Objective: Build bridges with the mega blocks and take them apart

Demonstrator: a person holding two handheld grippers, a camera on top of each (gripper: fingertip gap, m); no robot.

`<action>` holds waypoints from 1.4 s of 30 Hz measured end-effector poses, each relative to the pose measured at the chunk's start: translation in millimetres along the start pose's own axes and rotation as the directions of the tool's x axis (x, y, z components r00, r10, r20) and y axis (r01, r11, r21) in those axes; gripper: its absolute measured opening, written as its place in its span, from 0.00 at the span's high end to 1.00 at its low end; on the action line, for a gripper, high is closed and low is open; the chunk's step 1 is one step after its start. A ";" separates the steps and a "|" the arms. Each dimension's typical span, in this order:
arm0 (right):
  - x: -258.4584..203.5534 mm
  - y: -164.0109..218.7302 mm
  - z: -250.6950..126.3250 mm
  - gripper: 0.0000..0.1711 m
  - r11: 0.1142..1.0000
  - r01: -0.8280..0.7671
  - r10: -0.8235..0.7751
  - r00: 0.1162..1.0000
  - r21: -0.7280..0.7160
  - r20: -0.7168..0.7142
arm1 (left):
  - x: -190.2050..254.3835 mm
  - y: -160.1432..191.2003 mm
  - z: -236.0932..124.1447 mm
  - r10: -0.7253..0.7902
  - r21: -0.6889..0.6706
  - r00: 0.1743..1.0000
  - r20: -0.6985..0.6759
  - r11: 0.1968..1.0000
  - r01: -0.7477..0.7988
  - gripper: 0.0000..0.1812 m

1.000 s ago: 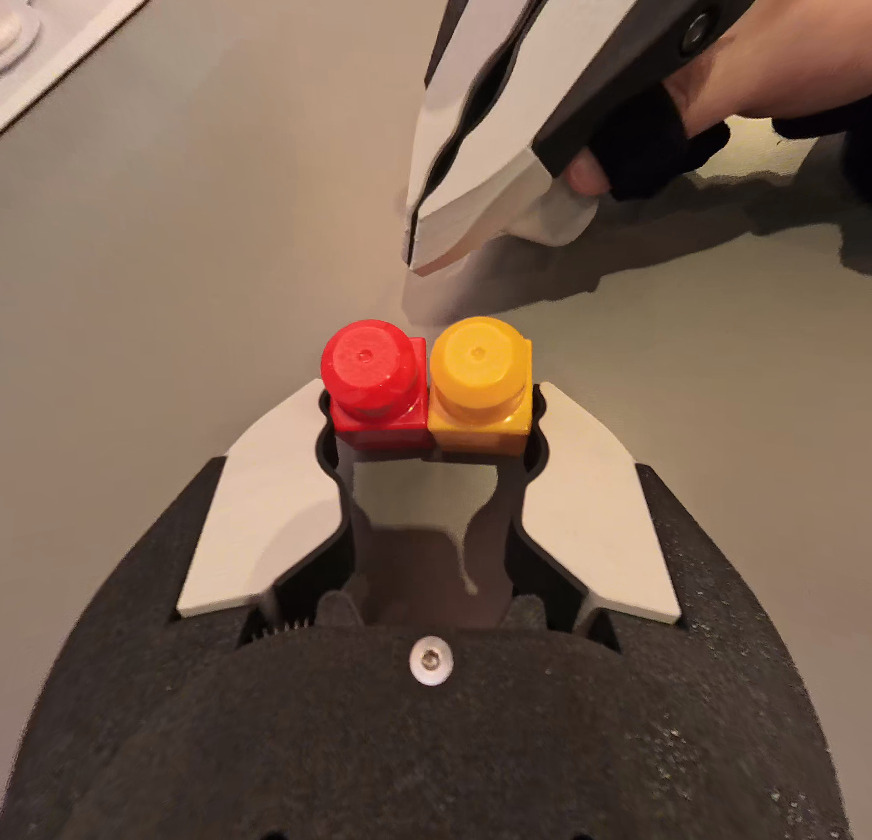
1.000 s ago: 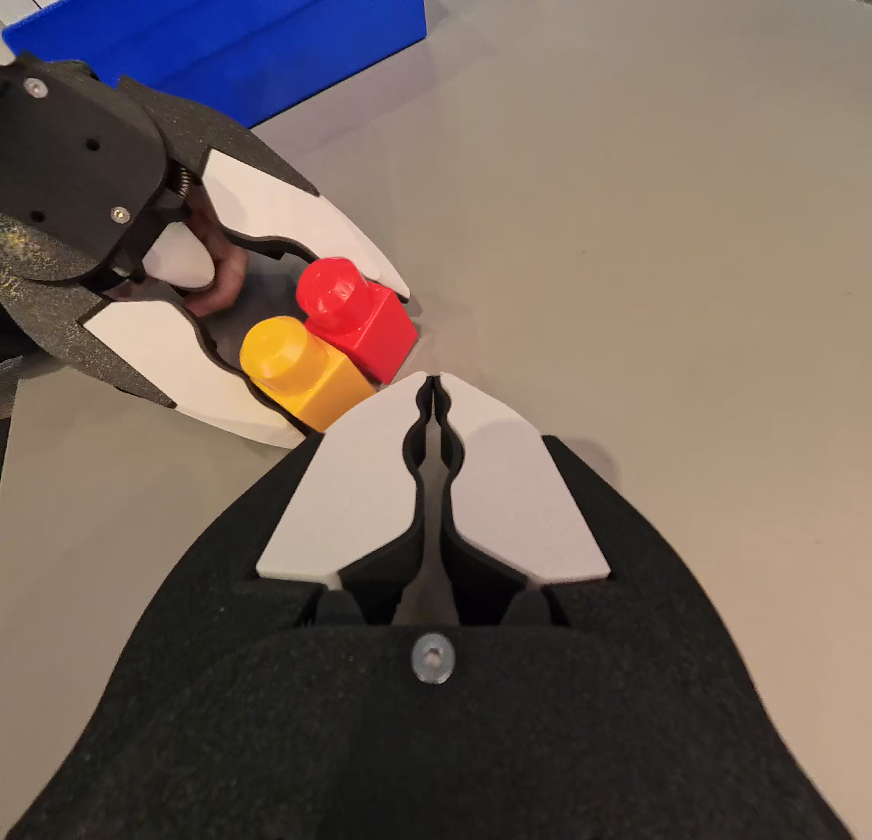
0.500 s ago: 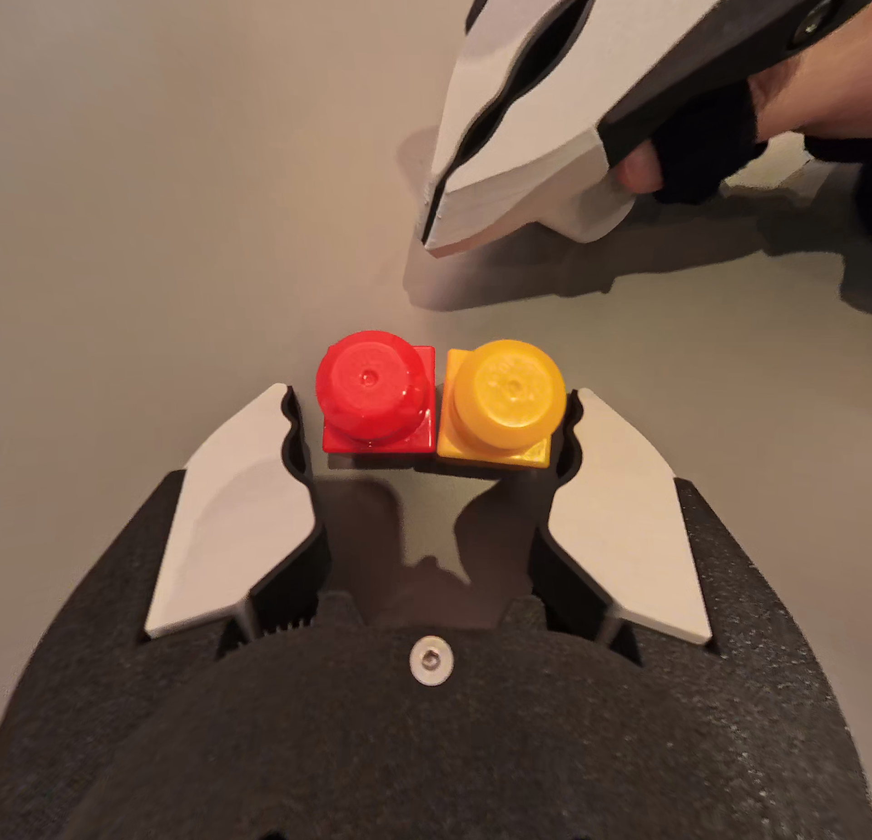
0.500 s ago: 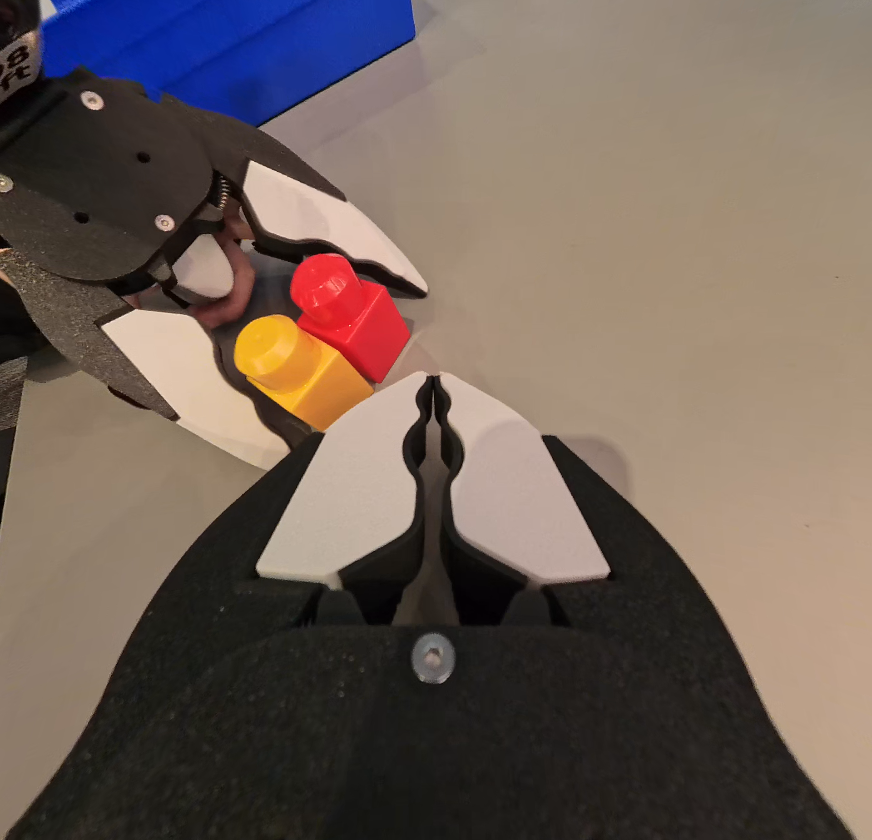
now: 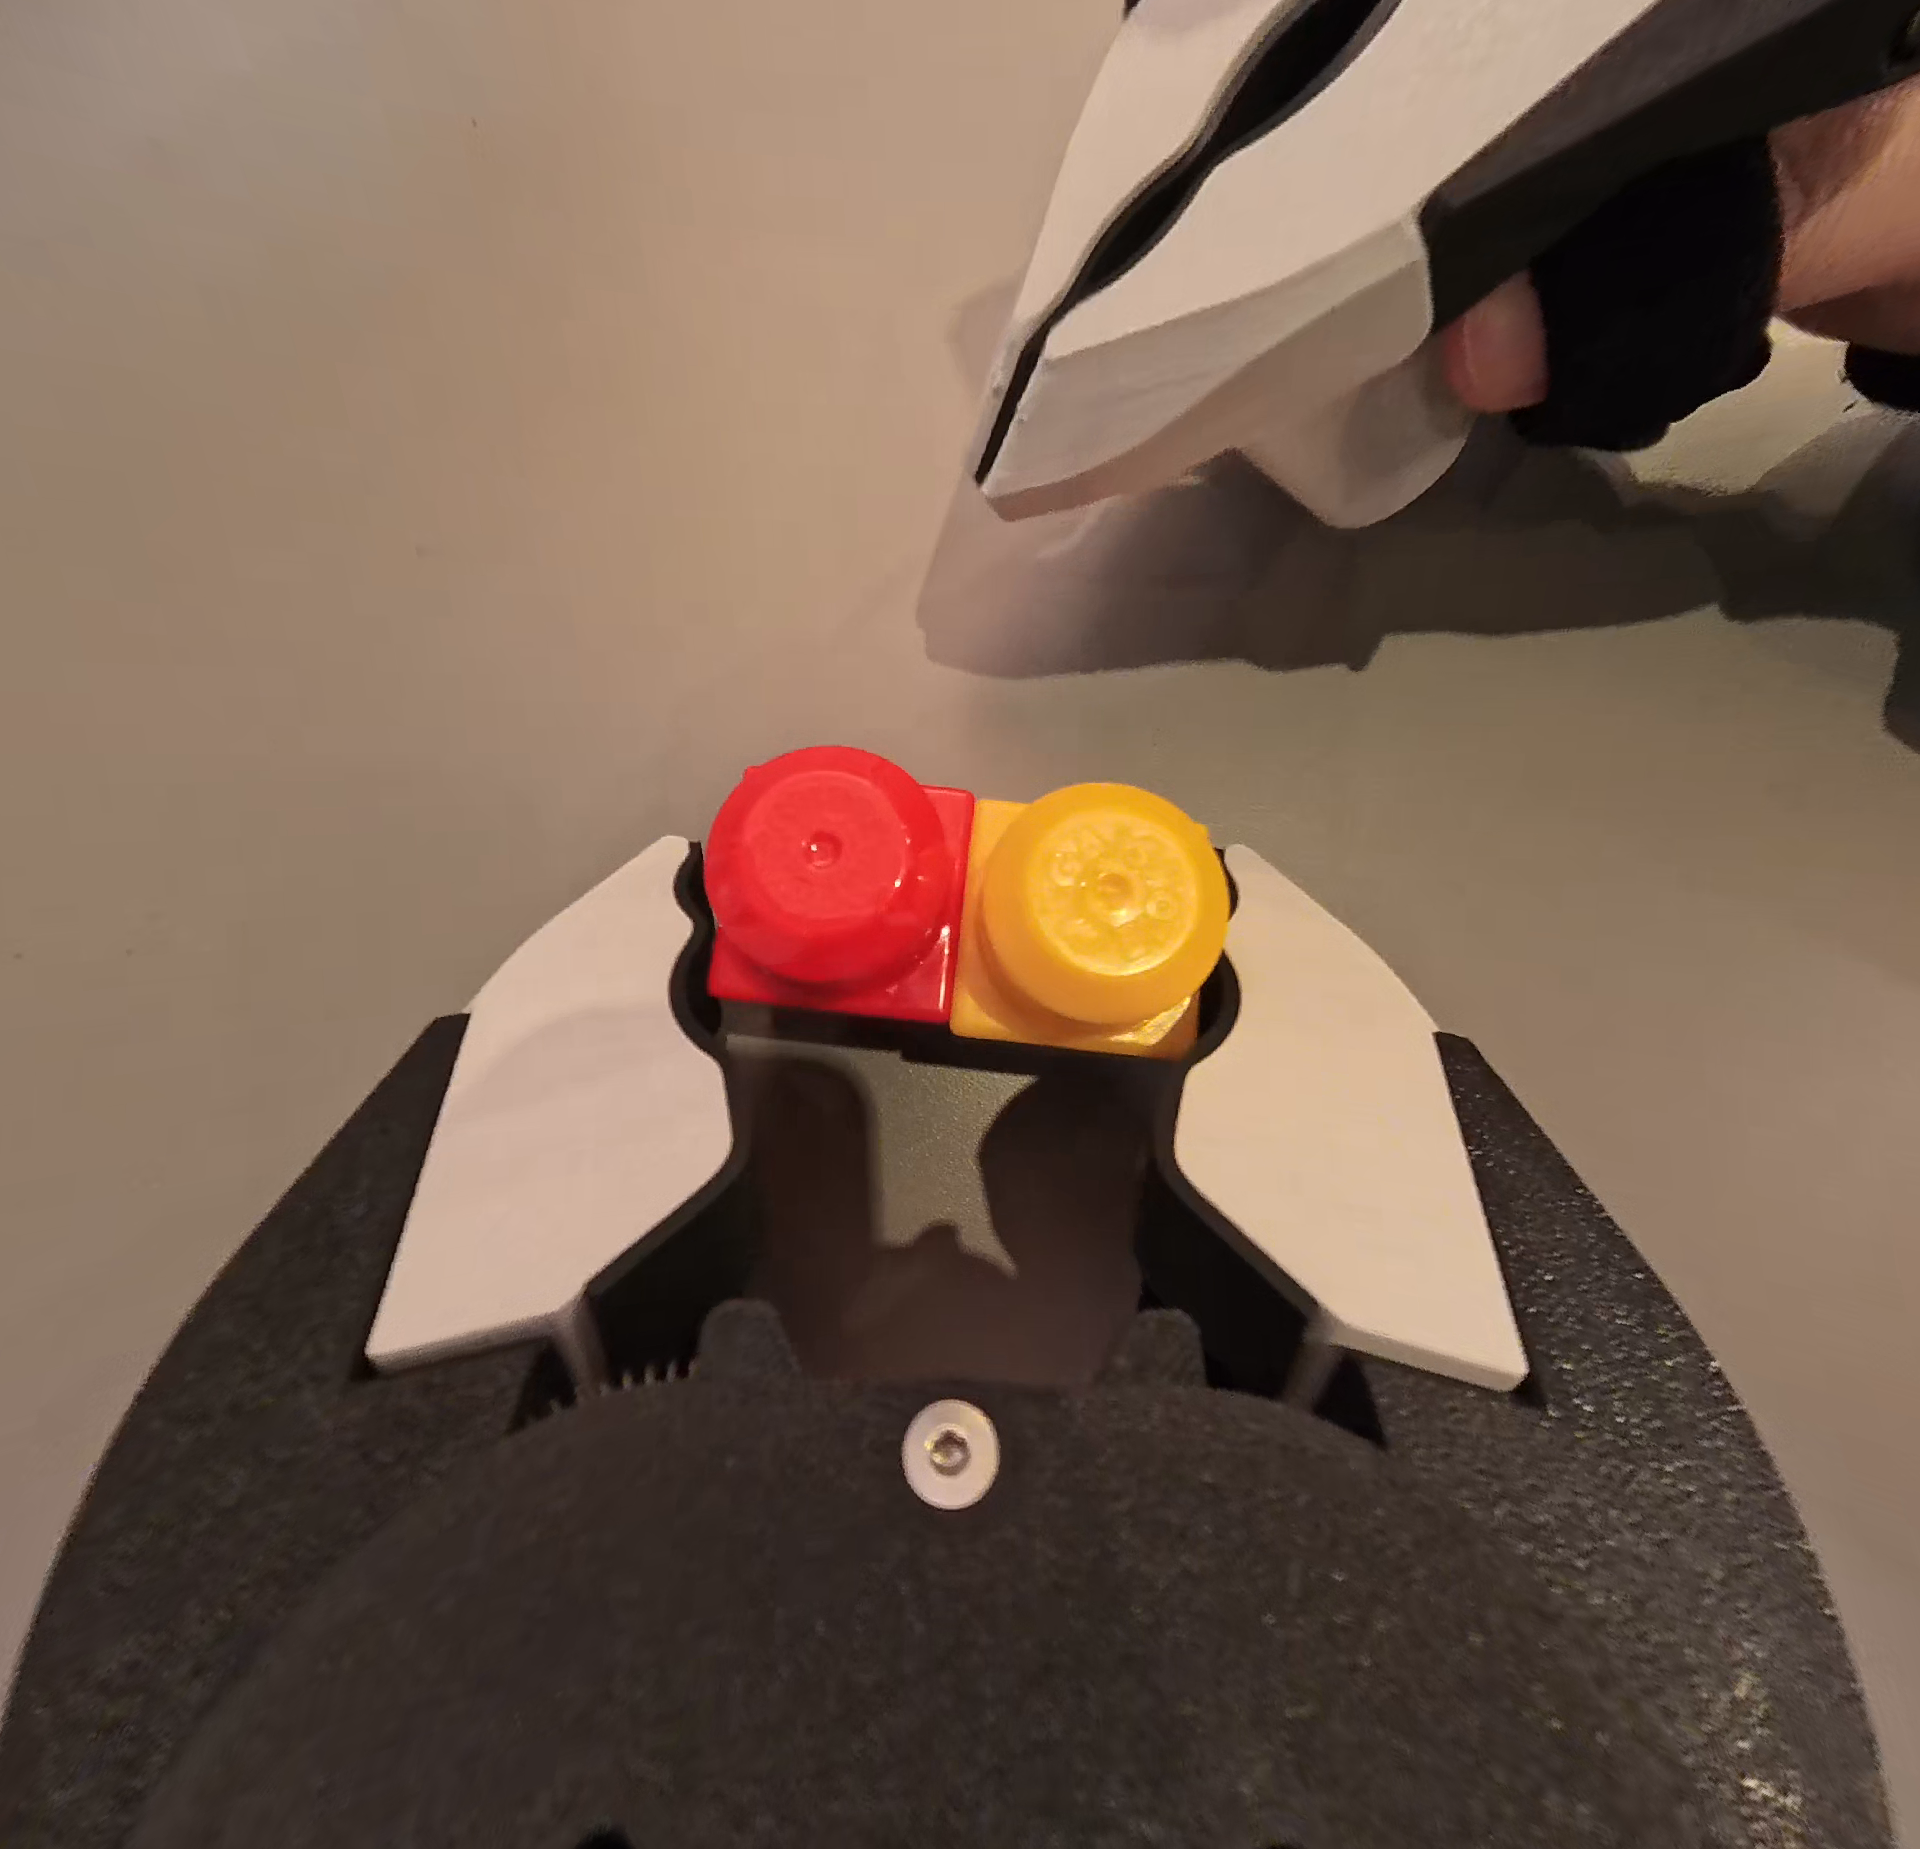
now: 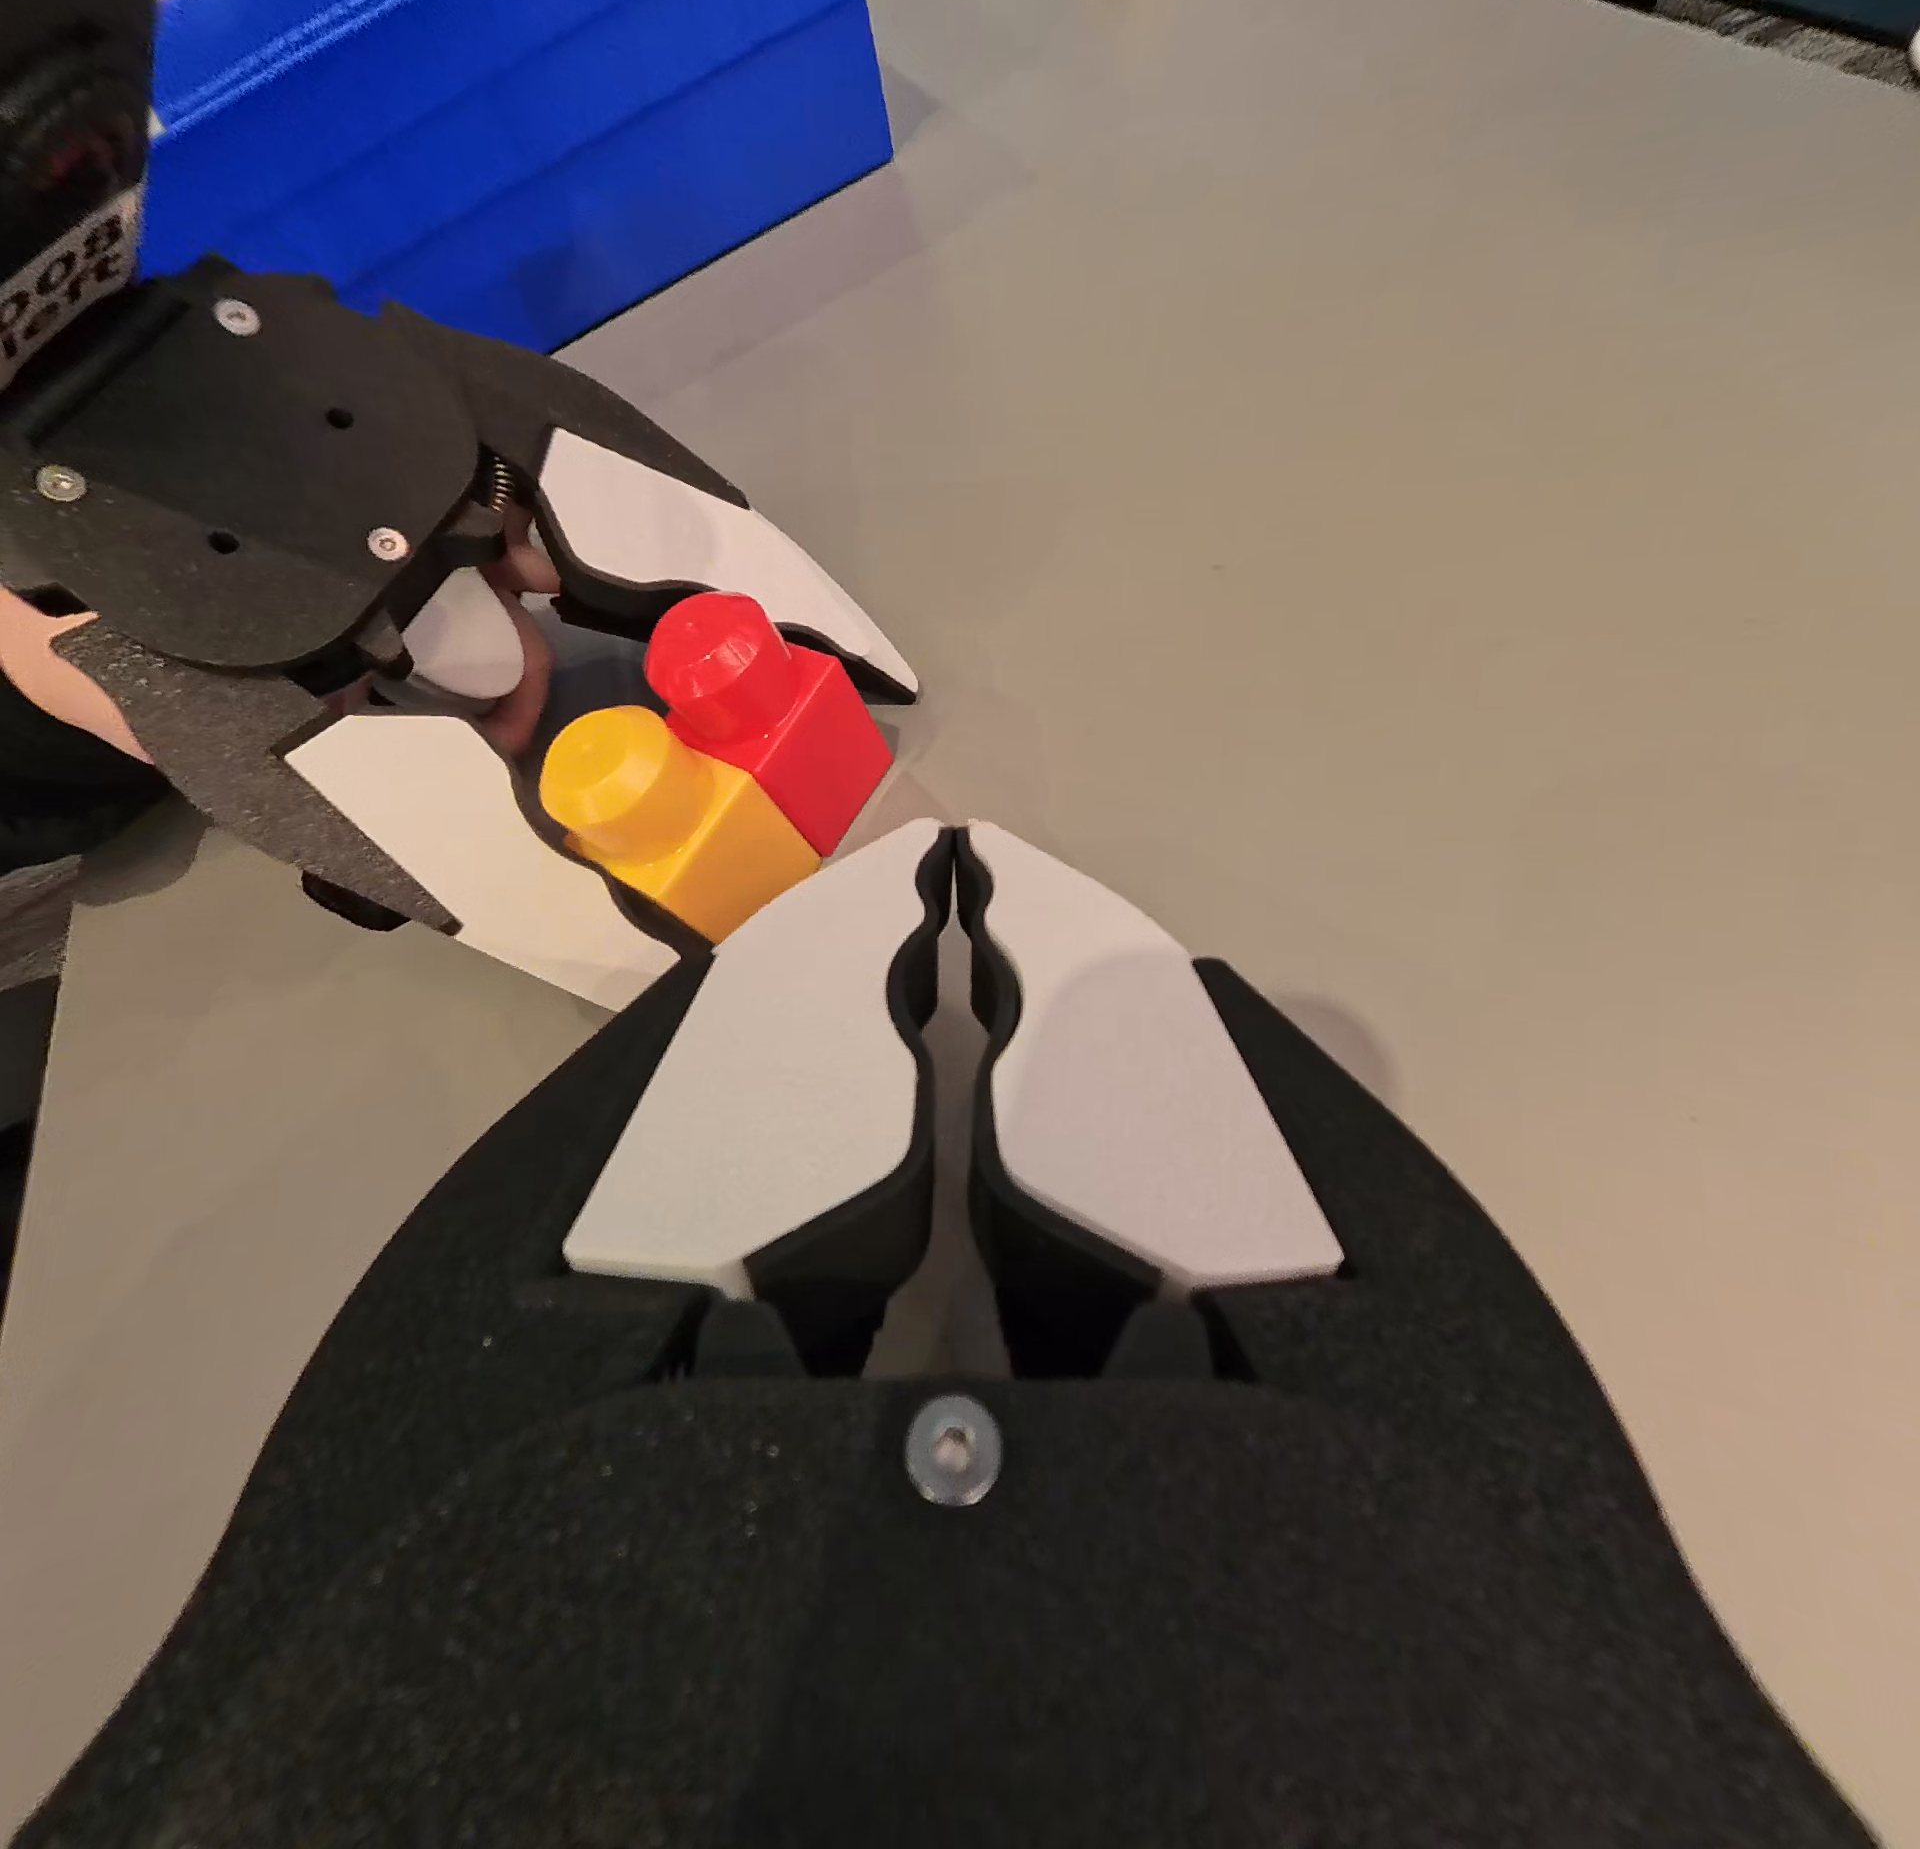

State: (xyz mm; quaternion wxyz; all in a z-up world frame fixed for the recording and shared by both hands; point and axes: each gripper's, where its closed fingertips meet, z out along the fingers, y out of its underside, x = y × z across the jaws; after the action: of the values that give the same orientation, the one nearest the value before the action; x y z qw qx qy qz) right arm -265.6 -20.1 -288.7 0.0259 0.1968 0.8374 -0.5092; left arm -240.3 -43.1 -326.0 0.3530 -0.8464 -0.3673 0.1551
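Observation:
A red block [image 5: 821,890] and a yellow block [image 5: 1101,906], each with one stud, stand side by side and touch. My left gripper [image 5: 956,869] is shut on the pair, one finger against the red block's outer side and one against the yellow's. In the right wrist view the same blocks, red [image 6: 800,729] and yellow [image 6: 675,823], sit between the left gripper's fingers [image 6: 717,552]. I cannot tell whether they rest on the table or are lifted. My right gripper [image 6: 954,835] is shut and empty, its tip just beside the blocks; it also shows in the left wrist view [image 5: 1003,459].
A blue bin [image 6: 520,137] stands behind the left gripper at the back left. The grey table [image 6: 1455,552] stretches to the right. A gloved hand [image 5: 1662,324] holds the right gripper.
My left gripper was shut on the pair, opened half a second ago, and has now closed on them again, pressing the blocks together. The right gripper stays shut, a little farther from the blocks.

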 end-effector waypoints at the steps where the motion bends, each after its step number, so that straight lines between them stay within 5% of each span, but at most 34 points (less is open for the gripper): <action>1: 0.0 -1.5 -1.5 1.00 1.000 0.001 -0.001 1.000 0.007 -0.002 | -0.1 0.0 0.0 0.002 -0.001 1.000 -0.002 1.000 -0.002 0.50; 8: 3.9 -28.7 -51.0 1.00 0.990 0.108 -0.096 0.987 0.089 -0.128 | -0.2 -15.3 -4.0 -0.031 0.053 0.996 -0.082 0.998 0.036 0.51; 11: 35.5 -24.1 -105.4 0.92 0.976 0.199 -0.157 0.925 0.090 -0.346 | -12.2 -38.6 -6.1 0.038 0.132 0.999 0.018 0.990 -0.040 0.51; 15: 63.8 22.2 -142.3 0.77 0.985 0.172 -0.149 0.921 0.031 -0.359 | -15.4 -74.5 3.6 0.120 0.194 0.989 0.083 0.972 -0.134 0.51; 20: 58.1 47.2 -134.8 0.77 0.991 0.131 -0.126 0.963 0.008 -0.237 | -17.1 -104.6 22.2 0.147 0.230 0.985 0.095 0.959 -0.165 0.51; 28: 61.1 68.9 -117.6 0.83 0.978 0.160 -0.190 0.950 -0.137 -0.249 | -17.4 -95.0 19.4 0.167 0.255 0.977 0.128 0.947 -0.196 0.51; 31: 52.3 48.9 -114.8 0.83 0.984 0.171 -0.178 0.944 -0.048 -0.278 | -14.9 -93.6 17.2 0.195 0.257 0.971 0.142 0.940 -0.226 0.51; 37: 4.0 -44.2 -105.8 0.83 0.934 0.083 0.027 0.953 0.347 -0.300 | -22.6 -82.6 16.5 0.193 0.212 0.962 0.196 0.949 -0.234 0.51; 42: -11.4 -70.6 -54.5 0.83 0.955 0.099 0.024 0.913 0.280 -0.407 | -28.9 -83.4 16.4 0.167 0.195 0.963 0.213 0.958 -0.210 0.51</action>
State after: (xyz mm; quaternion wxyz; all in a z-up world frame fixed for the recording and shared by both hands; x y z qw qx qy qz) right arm -271.6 -5.1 -200.2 -0.1878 0.2834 0.7428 -0.5767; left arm -311.3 -16.1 -278.1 0.3886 -0.8151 -0.2983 0.3092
